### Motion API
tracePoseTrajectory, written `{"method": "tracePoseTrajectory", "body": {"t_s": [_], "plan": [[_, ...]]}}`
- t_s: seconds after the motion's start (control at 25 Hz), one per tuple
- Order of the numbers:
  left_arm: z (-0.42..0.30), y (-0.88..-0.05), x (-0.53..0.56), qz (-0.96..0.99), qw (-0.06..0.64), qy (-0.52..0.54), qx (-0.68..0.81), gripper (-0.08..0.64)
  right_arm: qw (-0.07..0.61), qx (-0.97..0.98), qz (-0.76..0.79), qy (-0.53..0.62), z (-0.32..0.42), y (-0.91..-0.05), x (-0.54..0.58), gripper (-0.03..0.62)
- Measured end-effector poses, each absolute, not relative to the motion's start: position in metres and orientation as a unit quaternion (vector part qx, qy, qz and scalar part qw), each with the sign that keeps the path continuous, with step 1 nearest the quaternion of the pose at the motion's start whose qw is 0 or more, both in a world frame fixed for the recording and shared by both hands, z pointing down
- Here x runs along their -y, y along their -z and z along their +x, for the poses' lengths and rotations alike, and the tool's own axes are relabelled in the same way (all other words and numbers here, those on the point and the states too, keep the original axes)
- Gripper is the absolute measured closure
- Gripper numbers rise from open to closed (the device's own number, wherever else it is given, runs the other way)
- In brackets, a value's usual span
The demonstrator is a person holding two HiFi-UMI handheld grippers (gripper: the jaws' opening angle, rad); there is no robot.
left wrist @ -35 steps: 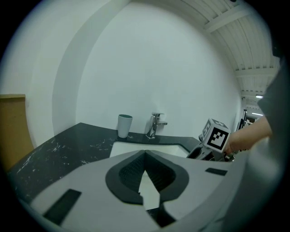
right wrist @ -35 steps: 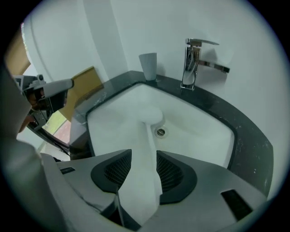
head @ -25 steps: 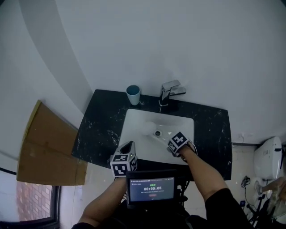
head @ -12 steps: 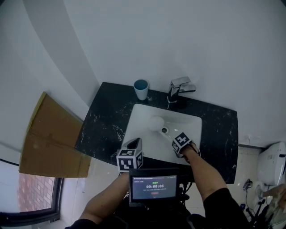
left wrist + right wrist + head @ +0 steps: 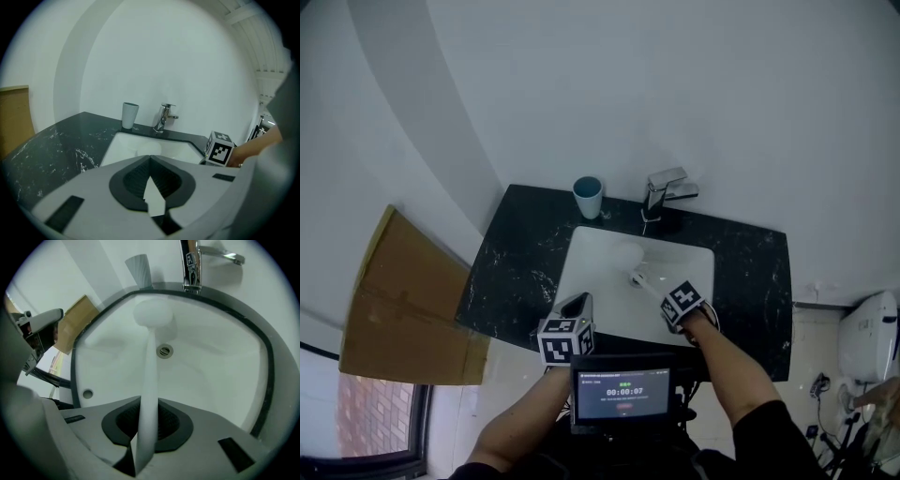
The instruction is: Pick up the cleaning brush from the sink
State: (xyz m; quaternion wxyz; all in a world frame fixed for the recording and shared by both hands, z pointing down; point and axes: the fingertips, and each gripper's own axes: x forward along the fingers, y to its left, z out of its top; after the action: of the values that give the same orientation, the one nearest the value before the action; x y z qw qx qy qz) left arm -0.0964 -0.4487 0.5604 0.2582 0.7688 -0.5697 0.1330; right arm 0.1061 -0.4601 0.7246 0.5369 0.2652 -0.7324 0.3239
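The cleaning brush (image 5: 151, 357) is stretching across the white sink (image 5: 220, 376), its round head reaching toward the faucet (image 5: 192, 263). The near end of its handle is disappearing between the right tongs (image 5: 149, 401), which are closing on it with the pads pressing its sides. The head view is giving only a pale, blurred streak of the brush beside the marker cube, so the grip is showing clearly in the right gripper view alone. The left tongs (image 5: 150, 158) are hovering by the sink's front edge near the dark tabletop (image 5: 61, 145), tips together and empty.
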Motion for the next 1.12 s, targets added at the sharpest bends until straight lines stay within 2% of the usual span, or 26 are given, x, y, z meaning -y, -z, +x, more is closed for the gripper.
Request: {"method": "tracePoseTrajectory", "body": {"t_s": [0.52,0.72,1.12], "plan": [[-0.094,-0.493,0.413,0.855,0.157,-0.093,0.486,0.557,0.347,0.801,0.385,-0.299,0.096,-0.609,0.411,0.565],[-0.090,-0.478,0.387,0.866,0.149,-0.073,0.472,0.557,0.267,0.822,0.431,-0.258,0.101,-0.547,0.381,0.565],[-0.042,-0.440,0.280,0.865,0.099,-0.044,0.490,0.557,0.169,0.856,0.461,-0.164,0.152,-0.467,0.288,0.565]]}}
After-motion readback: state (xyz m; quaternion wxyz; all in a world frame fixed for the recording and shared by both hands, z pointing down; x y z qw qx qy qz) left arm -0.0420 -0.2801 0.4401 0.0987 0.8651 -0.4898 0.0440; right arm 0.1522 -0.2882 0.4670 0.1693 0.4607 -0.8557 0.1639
